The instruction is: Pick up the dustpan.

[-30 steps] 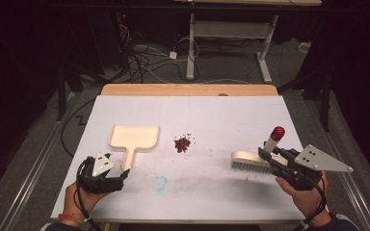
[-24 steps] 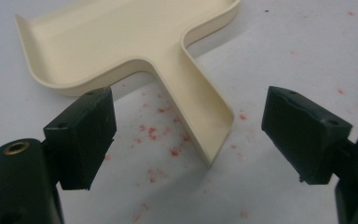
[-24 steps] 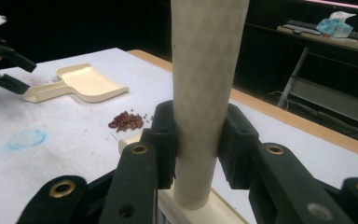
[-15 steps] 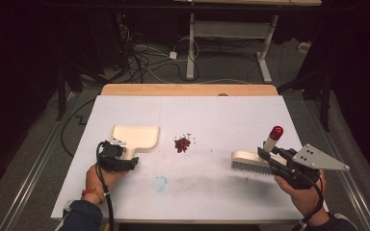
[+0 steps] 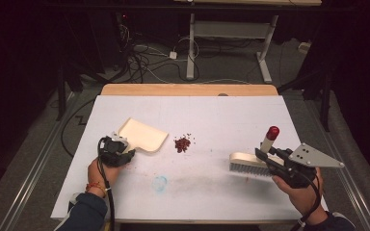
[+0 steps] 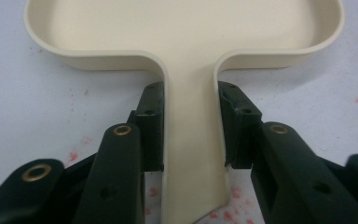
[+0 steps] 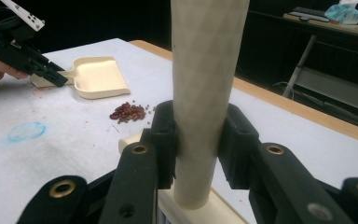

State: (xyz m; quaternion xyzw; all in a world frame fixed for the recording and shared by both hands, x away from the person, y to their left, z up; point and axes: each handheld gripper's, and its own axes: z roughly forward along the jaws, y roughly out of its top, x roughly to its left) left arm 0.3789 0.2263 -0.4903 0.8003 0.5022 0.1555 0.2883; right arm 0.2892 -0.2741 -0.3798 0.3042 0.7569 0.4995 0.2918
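One dustpan (image 5: 142, 135), left-centre on tabletop (image 5: 221, 115); left claw (image 6: 191, 126) just closed, clamping its handle. One brush (image 5: 248, 162) near right, red-tipped handle upright, pinched in right claw (image 7: 196, 140). One small heap of red beans (image 5: 182, 143) between dustpan and brush. One blue smudge (image 5: 160, 183) nearer. No readable writing.

One dustpan (image 5: 142, 135), one brush (image 5: 250, 162), one bean pile (image 5: 182, 143), two claws.
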